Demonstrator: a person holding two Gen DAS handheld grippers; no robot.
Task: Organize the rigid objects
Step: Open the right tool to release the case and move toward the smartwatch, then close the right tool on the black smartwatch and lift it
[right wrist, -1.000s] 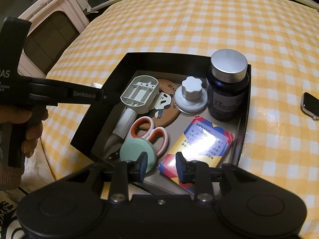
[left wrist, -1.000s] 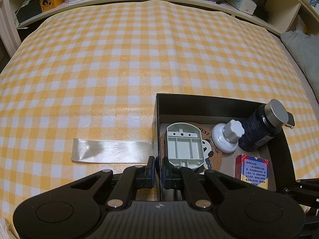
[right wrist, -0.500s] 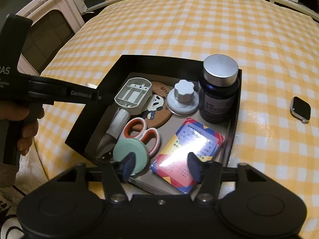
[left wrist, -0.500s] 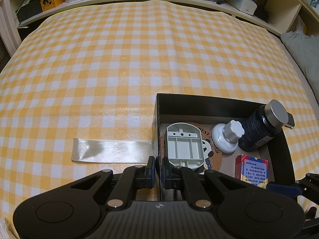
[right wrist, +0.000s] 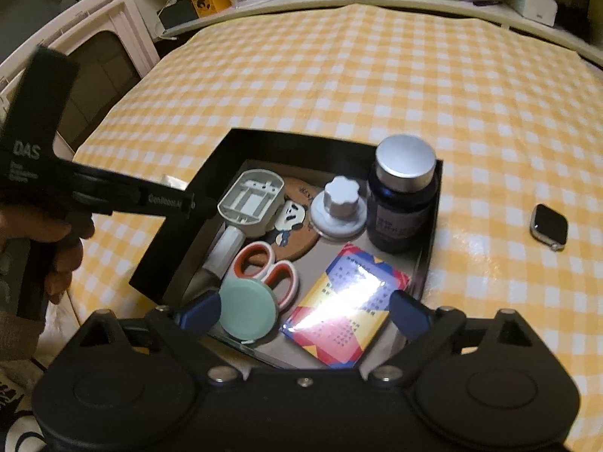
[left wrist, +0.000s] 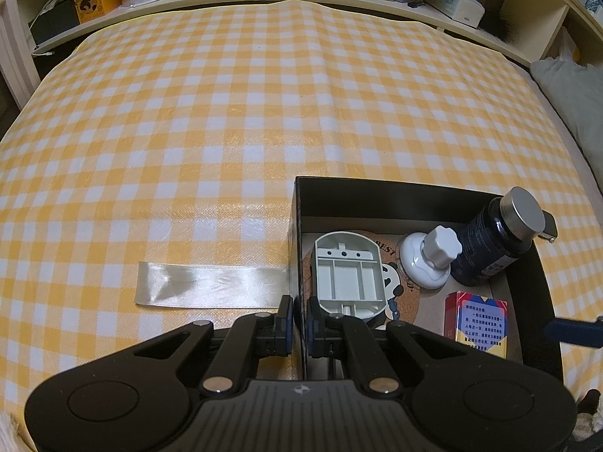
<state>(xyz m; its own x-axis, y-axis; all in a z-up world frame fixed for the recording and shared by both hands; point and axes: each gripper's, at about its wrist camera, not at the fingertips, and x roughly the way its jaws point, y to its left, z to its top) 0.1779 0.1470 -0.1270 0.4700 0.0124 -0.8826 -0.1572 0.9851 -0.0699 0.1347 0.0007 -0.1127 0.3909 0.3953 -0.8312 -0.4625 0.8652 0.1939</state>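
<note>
**Left tool clamps box wall while right tool spreads**

The left tool point(left wrist: 297, 324) is clenched on the black box's point(left wrist: 377, 192) left wall. The right tool point(right wrist: 303, 310) is opening above the near edge, gripping nothing. Inside the box lie a mint disc point(right wrist: 247, 310), scissors point(right wrist: 269, 269), card pack point(right wrist: 346, 309), dark bottle point(right wrist: 401, 203) and white knob point(right wrist: 339, 207). A watch point(right wrist: 548, 226) rests apart on the checkered table point(left wrist: 226, 113).
</note>
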